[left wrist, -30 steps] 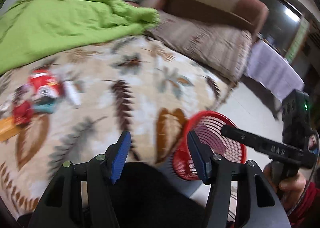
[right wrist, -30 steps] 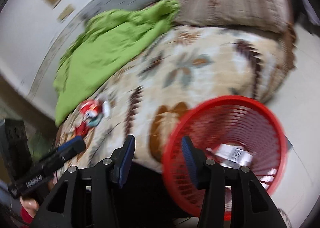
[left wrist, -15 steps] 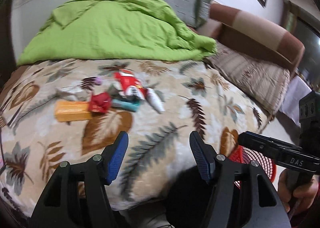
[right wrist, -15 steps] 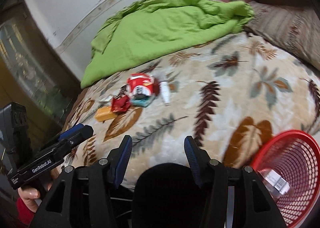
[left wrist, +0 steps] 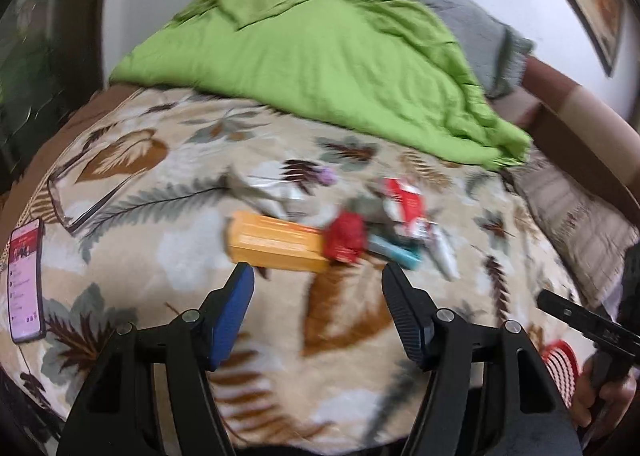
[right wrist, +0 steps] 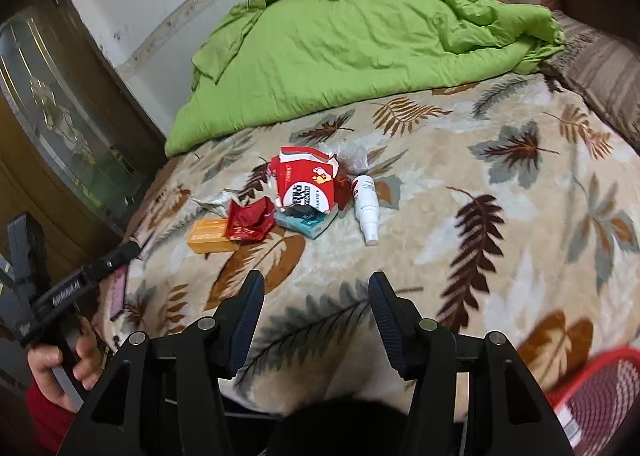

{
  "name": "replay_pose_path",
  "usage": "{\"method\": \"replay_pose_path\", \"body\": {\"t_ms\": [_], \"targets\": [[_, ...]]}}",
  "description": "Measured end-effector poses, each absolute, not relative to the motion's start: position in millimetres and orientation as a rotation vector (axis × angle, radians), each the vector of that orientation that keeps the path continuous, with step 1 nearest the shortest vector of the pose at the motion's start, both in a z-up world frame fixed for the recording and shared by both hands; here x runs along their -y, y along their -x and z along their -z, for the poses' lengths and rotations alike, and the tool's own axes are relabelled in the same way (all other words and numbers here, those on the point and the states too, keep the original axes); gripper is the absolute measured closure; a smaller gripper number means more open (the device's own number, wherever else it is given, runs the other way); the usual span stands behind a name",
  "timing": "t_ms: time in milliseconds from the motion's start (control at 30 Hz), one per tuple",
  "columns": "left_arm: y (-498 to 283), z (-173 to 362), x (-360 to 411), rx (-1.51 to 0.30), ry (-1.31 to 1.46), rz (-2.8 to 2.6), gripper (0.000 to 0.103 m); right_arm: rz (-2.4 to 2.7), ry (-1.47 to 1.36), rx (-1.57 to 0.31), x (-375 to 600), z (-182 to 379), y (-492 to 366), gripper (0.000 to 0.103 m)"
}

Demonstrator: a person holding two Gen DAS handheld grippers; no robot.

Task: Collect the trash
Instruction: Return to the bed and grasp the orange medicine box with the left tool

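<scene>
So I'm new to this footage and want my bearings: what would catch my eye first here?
Probably the bright green quilt, bunched up across the far side of the bed. Next, the small pile of trash in the middle of the leaf-print blanket: a torn red and white packet, an orange box and a white bottle. Both grippers, left and right, are open and empty, short of the pile.

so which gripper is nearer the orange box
Left. The left gripper hovers open just short of the orange box; the right gripper, also open, sits farther back, off to the box's right.
</scene>
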State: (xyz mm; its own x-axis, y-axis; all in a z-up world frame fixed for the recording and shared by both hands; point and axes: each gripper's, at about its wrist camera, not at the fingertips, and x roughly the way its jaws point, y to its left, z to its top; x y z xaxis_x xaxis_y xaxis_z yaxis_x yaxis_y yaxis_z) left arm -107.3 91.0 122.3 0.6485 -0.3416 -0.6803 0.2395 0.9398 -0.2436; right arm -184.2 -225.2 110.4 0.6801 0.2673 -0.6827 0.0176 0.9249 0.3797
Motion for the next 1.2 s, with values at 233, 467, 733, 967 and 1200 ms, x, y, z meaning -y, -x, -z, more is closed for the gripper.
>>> {"method": "replay_pose_path", "body": {"t_ms": [233, 467, 733, 967, 1200], "targets": [[27, -82, -120, -0.87, 0.153, 0.271, 0.038, -0.14, -0.397, -0.861, 233, -90, 144, 0.045], [-42, -43, -124, -0.958, 0.275, 0.385, 0.038, -0.134, -0.418, -0.888, 243, -80, 120, 0.045], [6, -36, -80, -1.026, 0.201, 0.657, 0.038, -0.12, -0.444, -0.905, 257, -69, 99, 0.045], [59, -50, -44, -0.979, -0.045, 0.699, 0.034, -0.118, -0.41, -0.923, 258, -59, 70, 0.045], [41, -37, -19, -1.047, -0.123, 0.658, 0.034, -0.115, -0.337, -0.965, 248, -39, 37, 0.045]]}}
